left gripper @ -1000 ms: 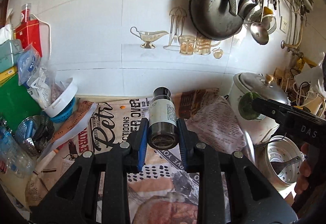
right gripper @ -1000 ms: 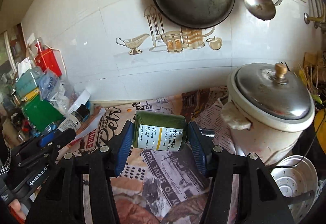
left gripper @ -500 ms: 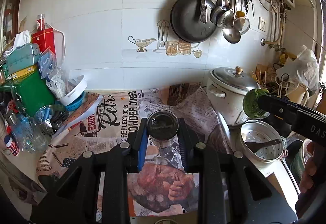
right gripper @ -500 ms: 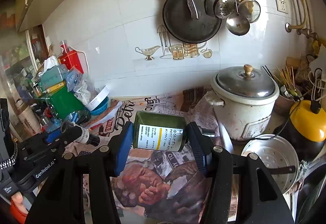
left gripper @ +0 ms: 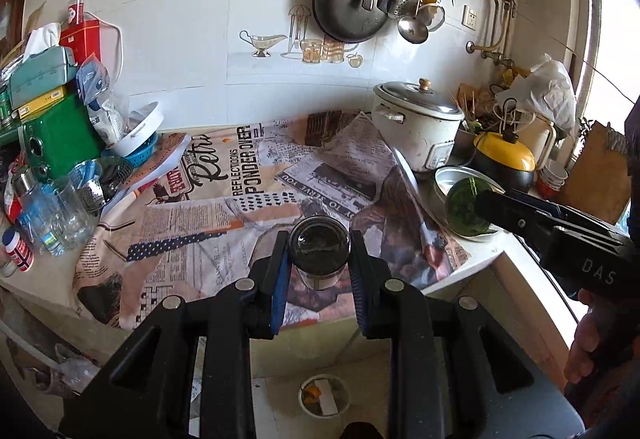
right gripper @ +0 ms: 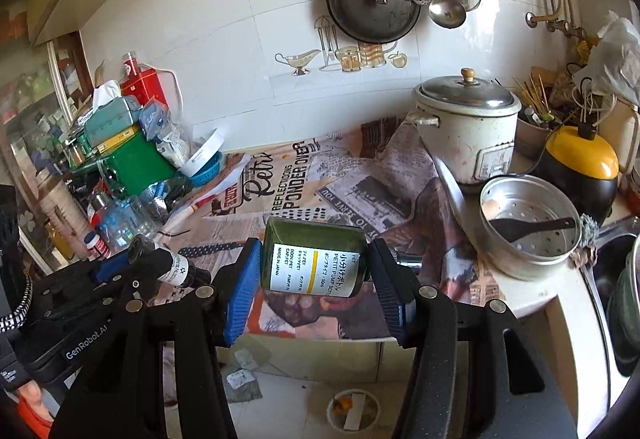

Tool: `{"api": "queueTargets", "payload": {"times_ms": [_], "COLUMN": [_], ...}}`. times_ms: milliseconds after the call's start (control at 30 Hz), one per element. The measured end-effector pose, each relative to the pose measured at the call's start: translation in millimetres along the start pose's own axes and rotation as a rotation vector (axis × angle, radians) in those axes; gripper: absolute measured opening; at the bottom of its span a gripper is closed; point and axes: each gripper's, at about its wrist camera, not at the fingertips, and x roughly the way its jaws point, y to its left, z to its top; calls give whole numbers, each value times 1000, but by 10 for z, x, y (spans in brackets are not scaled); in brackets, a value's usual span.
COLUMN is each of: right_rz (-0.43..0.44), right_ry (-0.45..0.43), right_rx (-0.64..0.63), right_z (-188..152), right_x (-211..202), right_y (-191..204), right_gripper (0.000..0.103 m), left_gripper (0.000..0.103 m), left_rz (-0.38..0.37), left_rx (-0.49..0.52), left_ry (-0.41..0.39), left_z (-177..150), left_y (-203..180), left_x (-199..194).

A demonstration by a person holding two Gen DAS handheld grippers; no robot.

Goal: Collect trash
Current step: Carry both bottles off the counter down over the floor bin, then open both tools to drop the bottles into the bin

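My left gripper point(left gripper: 318, 275) is shut on a small dark bottle point(left gripper: 319, 253) with a white label, seen end-on over the counter's front edge. It also shows in the right wrist view point(right gripper: 168, 265). My right gripper point(right gripper: 314, 275) is shut on a green pump bottle point(right gripper: 314, 257) held sideways, label toward me. That green bottle also shows in the left wrist view point(left gripper: 466, 209), at the right. A small round bin point(left gripper: 323, 395) holding scraps stands on the floor below both grippers; it also shows in the right wrist view point(right gripper: 352, 409).
The counter is covered with newspaper point(left gripper: 248, 199). A white rice cooker point(right gripper: 466, 127), a metal steamer pot point(right gripper: 528, 227) and a yellow kettle point(right gripper: 578, 167) stand at the right. Boxes, jars and bowls point(left gripper: 56, 143) crowd the left. Pans hang on the wall point(left gripper: 352, 11).
Both grippers have pulled back and up from the counter with their bottles. The counter's front edge, the floor and the bin have come into view below.
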Motion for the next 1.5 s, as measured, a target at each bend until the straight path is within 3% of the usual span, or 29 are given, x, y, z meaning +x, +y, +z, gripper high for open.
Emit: {"api": "queueTargets", "payload": {"times_ms": [300,600,800,1100,1500], "right_rz": [-6,11,23,20,85], "right_ry": [95,218,312,497,668], "right_rx": [15,-30,-21,3,37], "right_z": [-481,-920,-1389,-2379,-3550], "right_x": [-171,102,538,1490,2737], "right_y": [288,55,-307,-800,-898], "right_gripper": [51,51,51,51,52], "left_gripper": [27,27,27,27,27], "left_rz": [-4,25,55,140,172], "left_rx": [-9,-52,-126,-223,-303], "left_ry": [118,258,337,432,492], "left_z": [-554,-1178,-1785,-2798,-3828], "left_y": [77,-77,-119,7,335], "left_x": [-197,263,815,1654,2598]}}
